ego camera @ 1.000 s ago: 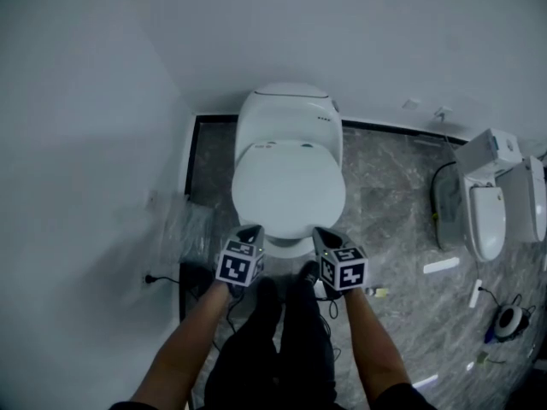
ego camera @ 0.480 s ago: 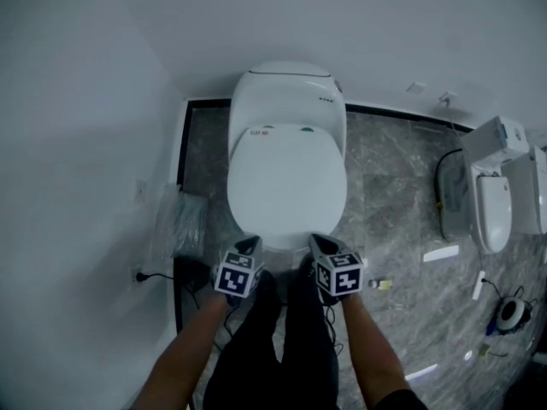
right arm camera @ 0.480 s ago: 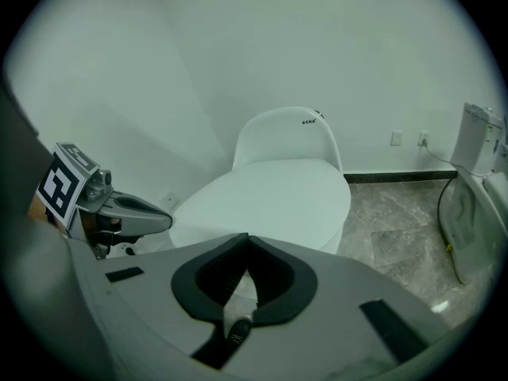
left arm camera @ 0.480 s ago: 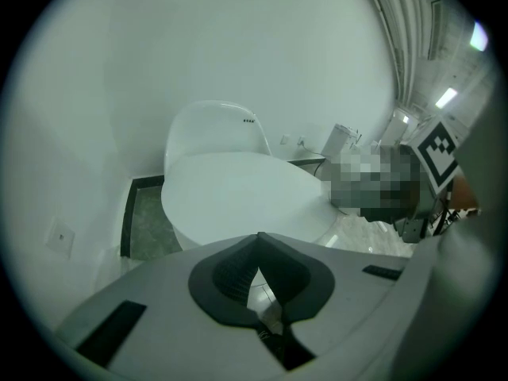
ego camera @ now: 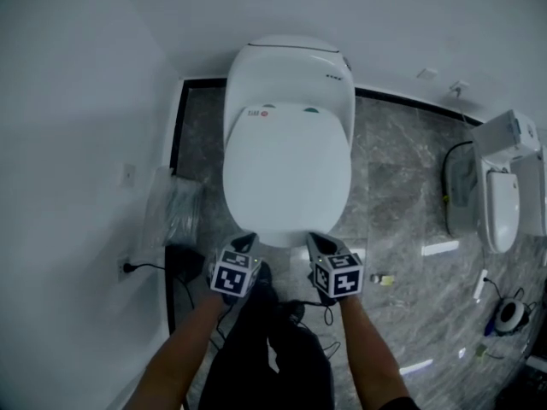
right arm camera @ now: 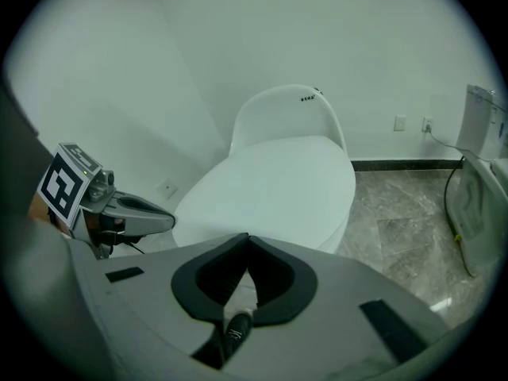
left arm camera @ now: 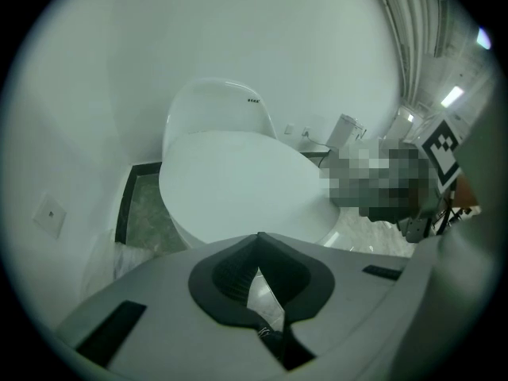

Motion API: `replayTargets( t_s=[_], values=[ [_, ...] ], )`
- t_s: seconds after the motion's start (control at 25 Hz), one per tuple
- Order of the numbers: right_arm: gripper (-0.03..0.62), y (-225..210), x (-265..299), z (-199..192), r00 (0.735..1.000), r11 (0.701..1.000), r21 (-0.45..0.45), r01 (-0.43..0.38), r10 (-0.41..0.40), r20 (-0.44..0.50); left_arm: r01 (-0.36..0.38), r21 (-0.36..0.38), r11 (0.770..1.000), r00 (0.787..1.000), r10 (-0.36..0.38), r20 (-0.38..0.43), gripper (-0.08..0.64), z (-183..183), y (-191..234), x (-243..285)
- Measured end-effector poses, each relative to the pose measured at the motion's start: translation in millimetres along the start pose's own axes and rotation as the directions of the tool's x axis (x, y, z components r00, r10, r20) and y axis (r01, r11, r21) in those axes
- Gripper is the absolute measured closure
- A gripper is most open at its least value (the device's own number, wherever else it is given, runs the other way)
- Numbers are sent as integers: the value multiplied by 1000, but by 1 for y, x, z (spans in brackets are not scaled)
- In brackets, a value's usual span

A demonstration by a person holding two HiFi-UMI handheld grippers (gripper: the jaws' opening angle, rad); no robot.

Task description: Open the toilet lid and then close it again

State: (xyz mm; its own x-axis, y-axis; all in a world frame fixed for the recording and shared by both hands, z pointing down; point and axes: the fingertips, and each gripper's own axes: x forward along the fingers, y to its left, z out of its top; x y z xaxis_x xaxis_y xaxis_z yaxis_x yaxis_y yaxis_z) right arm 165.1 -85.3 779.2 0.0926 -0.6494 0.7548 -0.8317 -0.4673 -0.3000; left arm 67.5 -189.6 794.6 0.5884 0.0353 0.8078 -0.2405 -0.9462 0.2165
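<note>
A white toilet [ego camera: 288, 67] stands against the back wall with its lid [ego camera: 286, 171] down flat. The lid also fills the middle of the left gripper view [left arm camera: 238, 185] and of the right gripper view [right arm camera: 274, 185]. My left gripper [ego camera: 249, 243] is shut and empty, just in front of the lid's front edge on its left side. My right gripper [ego camera: 318, 241] is shut and empty too, at the front edge on the right side. Neither gripper touches the lid.
Another toilet unit [ego camera: 502, 196] lies on the grey marble floor [ego camera: 402, 186] at the right, with cables and small parts [ego camera: 511, 315] near it. A plastic bag [ego camera: 173, 212] and a wall socket [ego camera: 125, 267] sit at the left wall. The person's legs [ego camera: 273, 348] are below.
Both grippers have sunk together toward the toilet, which has grown larger in the head view. The jaws stayed shut and the lid stayed down.
</note>
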Motion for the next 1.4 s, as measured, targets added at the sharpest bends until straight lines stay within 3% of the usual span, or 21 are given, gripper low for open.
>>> replayTargets(
  t_s=[0.28, 0.72, 1.24, 1.4],
  values=[
    [578, -4, 18, -17, 1000, 1000, -1, -8, 8, 25, -42, -14, 999, 999, 42, 33, 551, -17, 6, 20],
    [578, -13, 42, -37, 1000, 1000, -6, 5, -5, 27, -94, 2, 996, 995, 94, 19, 551, -37, 13, 45],
    [578, -16, 50, -41, 999, 1000, 10, -21, 20, 48, -121, 0, 993, 991, 121, 53, 551, -39, 16, 50],
    [580, -10, 33, -32, 997, 999, 17, -29, 28, 74, -125, 22, 992, 988, 123, 89, 551, -24, 6, 35]
  ],
)
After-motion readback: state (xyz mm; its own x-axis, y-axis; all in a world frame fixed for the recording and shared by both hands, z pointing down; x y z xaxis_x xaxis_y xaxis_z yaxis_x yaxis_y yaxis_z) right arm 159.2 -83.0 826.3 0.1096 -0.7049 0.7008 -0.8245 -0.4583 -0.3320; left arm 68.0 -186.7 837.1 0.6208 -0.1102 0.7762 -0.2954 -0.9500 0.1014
